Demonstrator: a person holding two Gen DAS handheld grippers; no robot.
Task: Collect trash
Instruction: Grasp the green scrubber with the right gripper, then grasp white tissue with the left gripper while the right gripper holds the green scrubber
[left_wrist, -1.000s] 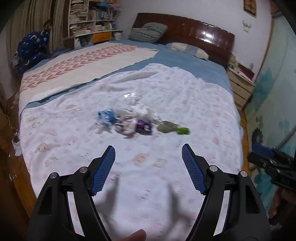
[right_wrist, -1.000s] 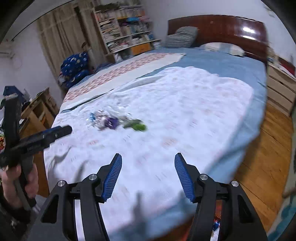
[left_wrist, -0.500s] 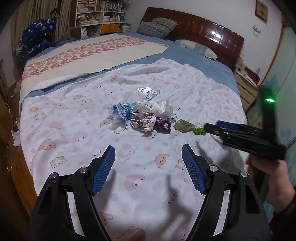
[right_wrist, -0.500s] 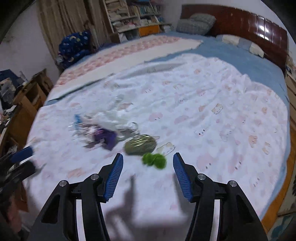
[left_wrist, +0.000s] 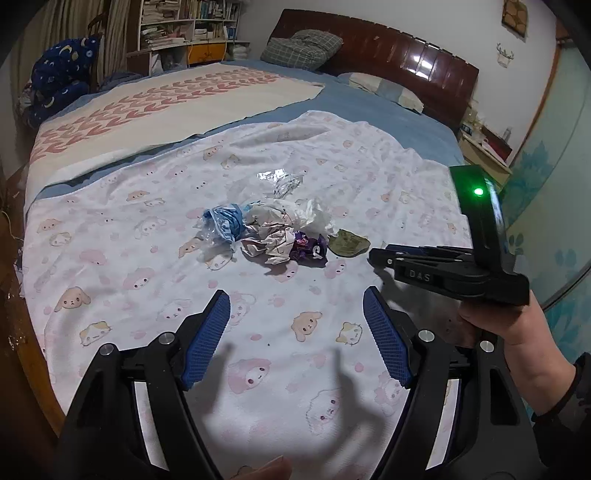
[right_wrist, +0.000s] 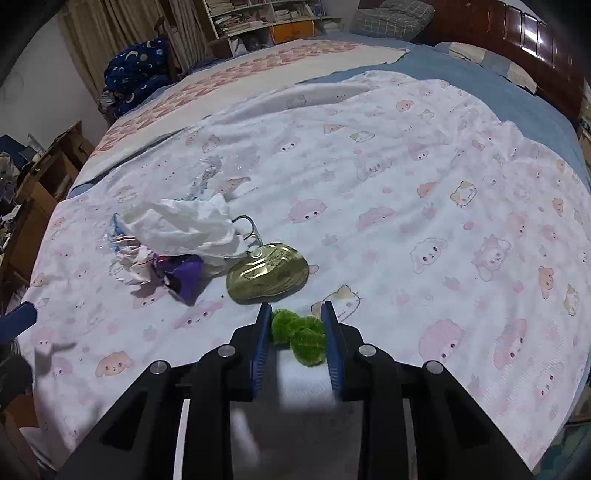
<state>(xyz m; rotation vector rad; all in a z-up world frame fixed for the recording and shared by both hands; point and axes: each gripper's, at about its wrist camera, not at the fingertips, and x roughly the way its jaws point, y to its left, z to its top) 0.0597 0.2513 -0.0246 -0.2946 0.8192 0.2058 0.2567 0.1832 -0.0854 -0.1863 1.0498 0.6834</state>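
Observation:
A pile of trash lies mid-bed on the cartoon-print sheet (left_wrist: 147, 258): blue plastic (left_wrist: 225, 221), crumpled paper (left_wrist: 273, 240), a purple wrapper (left_wrist: 308, 247), white tissue (right_wrist: 184, 229) and a gold can lid (right_wrist: 267, 273). A green fuzzy scrap (right_wrist: 299, 332) lies just in front of the lid. My right gripper (right_wrist: 295, 306) is closing on it, with both pads at its sides and the scrap still on the sheet. My left gripper (left_wrist: 295, 295) hovers open and empty, short of the pile. In the left wrist view the right gripper (left_wrist: 376, 254) reaches in from the right.
A cream-and-pink blanket (left_wrist: 166, 103) covers the far left of the bed. Pillows and a dark wooden headboard (left_wrist: 388, 48) are at the back, a bookshelf (left_wrist: 184, 22) behind. A nightstand (left_wrist: 484, 144) stands right. The bed's wooden edge (left_wrist: 22, 332) runs along the left.
My right gripper swept in over the bed and down to the green scrap, and its jaws narrowed around it. The left gripper barely moved and stayed open.

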